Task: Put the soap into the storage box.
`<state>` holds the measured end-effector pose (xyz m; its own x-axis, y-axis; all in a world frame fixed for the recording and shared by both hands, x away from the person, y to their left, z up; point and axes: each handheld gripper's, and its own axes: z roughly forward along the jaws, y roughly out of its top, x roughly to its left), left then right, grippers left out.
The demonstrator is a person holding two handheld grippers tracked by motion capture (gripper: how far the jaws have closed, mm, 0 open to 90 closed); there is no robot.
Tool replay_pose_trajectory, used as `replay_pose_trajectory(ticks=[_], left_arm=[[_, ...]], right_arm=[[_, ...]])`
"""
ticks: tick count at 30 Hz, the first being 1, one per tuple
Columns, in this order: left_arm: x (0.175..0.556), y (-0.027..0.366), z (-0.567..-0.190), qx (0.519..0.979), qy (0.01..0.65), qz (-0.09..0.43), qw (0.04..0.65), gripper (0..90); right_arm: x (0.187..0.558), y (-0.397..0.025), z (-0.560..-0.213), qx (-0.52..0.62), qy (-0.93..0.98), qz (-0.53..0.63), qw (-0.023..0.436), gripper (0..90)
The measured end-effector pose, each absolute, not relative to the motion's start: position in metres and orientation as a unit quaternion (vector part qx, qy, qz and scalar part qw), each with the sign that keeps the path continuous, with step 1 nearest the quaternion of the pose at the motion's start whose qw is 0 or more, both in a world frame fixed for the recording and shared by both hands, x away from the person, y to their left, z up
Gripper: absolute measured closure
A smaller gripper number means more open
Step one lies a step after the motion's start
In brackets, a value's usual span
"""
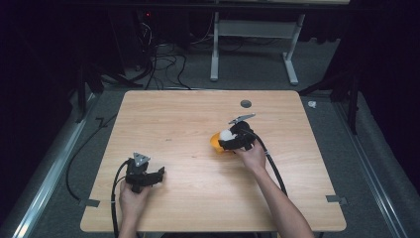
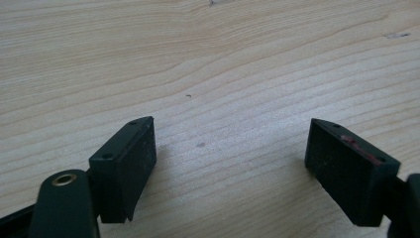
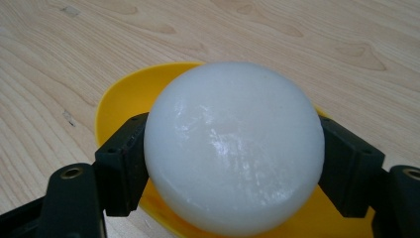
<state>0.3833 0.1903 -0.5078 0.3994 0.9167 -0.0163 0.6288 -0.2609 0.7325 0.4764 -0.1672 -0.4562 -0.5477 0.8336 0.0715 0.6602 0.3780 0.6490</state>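
Note:
A white rounded half-sphere piece (image 3: 234,146) sits between the jaws of my right gripper (image 3: 233,161), which is shut on it. Under and behind it lies a yellow bowl-like shell (image 3: 126,96) on the wooden table. In the high view the white piece (image 1: 227,134) and the yellow shell (image 1: 216,142) are at the table's middle right, held by the right gripper (image 1: 233,141). My left gripper (image 2: 230,163) is open over bare wood, with nothing between its jaws; in the high view that left gripper (image 1: 159,174) lies near the front left.
The wooden table (image 1: 188,124) has a grey round cap (image 1: 245,103) near its far edge. Cables trail from both grippers toward the front edge. Beyond the table are a white desk frame (image 1: 252,44) and floor cables.

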Motion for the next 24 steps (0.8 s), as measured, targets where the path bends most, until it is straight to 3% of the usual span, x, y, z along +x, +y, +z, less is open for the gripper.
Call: replay_pose_trajectory(ticks=[24], left_arm=[[0.383,0.19,-0.508,0.765,0.505,0.213,0.338,20.4]], right_arm=[[0.47,-0.181,-0.439,0.458,0.793,0.372,0.152,25.2]])
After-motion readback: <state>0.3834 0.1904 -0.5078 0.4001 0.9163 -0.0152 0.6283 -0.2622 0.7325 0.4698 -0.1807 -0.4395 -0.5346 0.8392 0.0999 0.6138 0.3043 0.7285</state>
